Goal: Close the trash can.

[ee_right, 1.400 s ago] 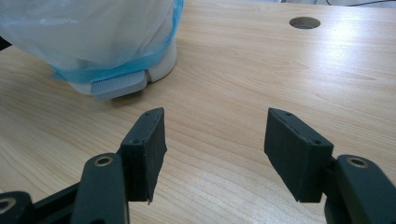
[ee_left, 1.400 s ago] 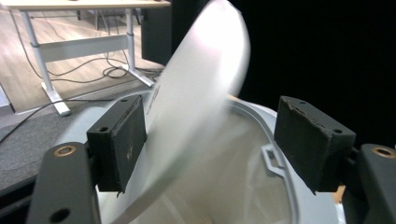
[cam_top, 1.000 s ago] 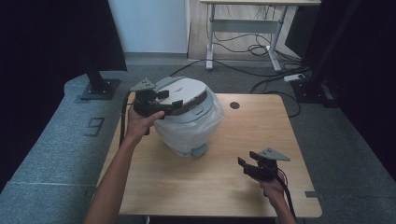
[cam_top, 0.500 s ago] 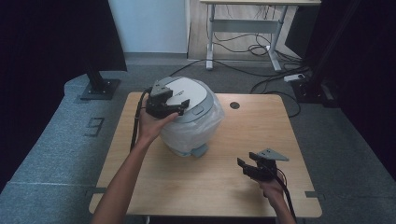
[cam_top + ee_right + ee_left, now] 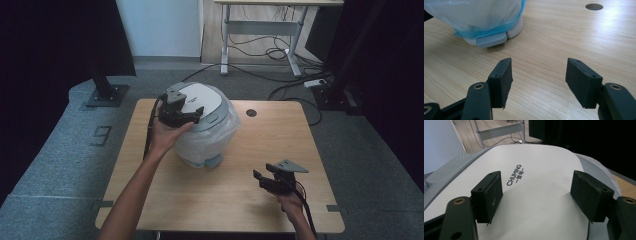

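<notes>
A small pedal bin with a white and grey lid (image 5: 210, 100) stands at the back middle of the wooden table (image 5: 235, 205). A clear plastic bag (image 5: 205, 142) wraps its body, and a grey pedal (image 5: 215, 161) sticks out at the front. My left gripper (image 5: 196, 114) hovers over the lid's left part. Its jaws have just been closing a little but still stand open, with only the flat lid (image 5: 536, 167) under them and nothing gripped. My right gripper (image 5: 262, 176) is held open low over the table at the front right, facing the pedal (image 5: 491, 40) and the bag (image 5: 481, 15).
A round cable hole (image 5: 251, 113) sits in the table behind the bin, also seen as the hole (image 5: 594, 6) in the right gripper view. Grey floor mats surround the table. A desk frame with cables (image 5: 280, 50) stands farther back.
My left gripper has slid to the right from the lid's left edge onto the lid. The right gripper has kept still.
</notes>
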{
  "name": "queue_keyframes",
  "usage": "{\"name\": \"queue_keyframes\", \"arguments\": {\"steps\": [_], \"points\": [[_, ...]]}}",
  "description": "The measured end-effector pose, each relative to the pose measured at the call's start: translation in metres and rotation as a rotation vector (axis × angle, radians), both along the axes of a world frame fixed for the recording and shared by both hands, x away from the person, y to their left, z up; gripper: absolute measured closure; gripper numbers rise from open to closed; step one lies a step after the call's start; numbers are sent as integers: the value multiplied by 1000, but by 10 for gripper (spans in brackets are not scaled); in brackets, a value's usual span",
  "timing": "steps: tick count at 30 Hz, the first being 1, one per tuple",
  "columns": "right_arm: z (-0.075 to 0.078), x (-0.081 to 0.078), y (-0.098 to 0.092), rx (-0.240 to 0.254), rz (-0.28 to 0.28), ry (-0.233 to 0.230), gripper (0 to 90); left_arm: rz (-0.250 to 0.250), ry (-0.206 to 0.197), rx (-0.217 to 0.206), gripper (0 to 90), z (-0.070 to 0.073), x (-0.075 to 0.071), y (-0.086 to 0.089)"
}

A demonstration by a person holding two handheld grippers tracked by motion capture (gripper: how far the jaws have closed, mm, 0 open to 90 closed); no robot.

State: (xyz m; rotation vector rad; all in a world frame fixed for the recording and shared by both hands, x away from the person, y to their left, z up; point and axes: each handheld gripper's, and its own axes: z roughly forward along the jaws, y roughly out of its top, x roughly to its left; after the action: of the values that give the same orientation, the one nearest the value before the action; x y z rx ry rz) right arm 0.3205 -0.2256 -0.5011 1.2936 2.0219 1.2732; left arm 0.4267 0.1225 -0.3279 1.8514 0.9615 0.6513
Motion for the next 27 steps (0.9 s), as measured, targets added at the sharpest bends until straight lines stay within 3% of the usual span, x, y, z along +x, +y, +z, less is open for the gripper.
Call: {"name": "queue_keyframes", "arguments": {"steps": [1,2,5,16,18,22,27], "points": [[0,0,0,-1,0,0,381,1,4,-1,255,0,0,0],[0,0,0,-2,0,0,381,-1,2,26,277,-1,0,-2],[-1,0,1,-5,0,1,380,3,-2,29,287,-1,-1,-4],[-1,1,-2,-4,2,5,376,-34,18,0,262,0,0,5],[-1,1,-3,-3,-1,6,376,-43,15,-20,246,0,-2,9],[0,1,-6,4,-7,-1,376,-79,8,-107,227,1,-13,22],[1,1,-7,2,-10,-3,374,-86,-25,-126,222,1,-31,39]]}}
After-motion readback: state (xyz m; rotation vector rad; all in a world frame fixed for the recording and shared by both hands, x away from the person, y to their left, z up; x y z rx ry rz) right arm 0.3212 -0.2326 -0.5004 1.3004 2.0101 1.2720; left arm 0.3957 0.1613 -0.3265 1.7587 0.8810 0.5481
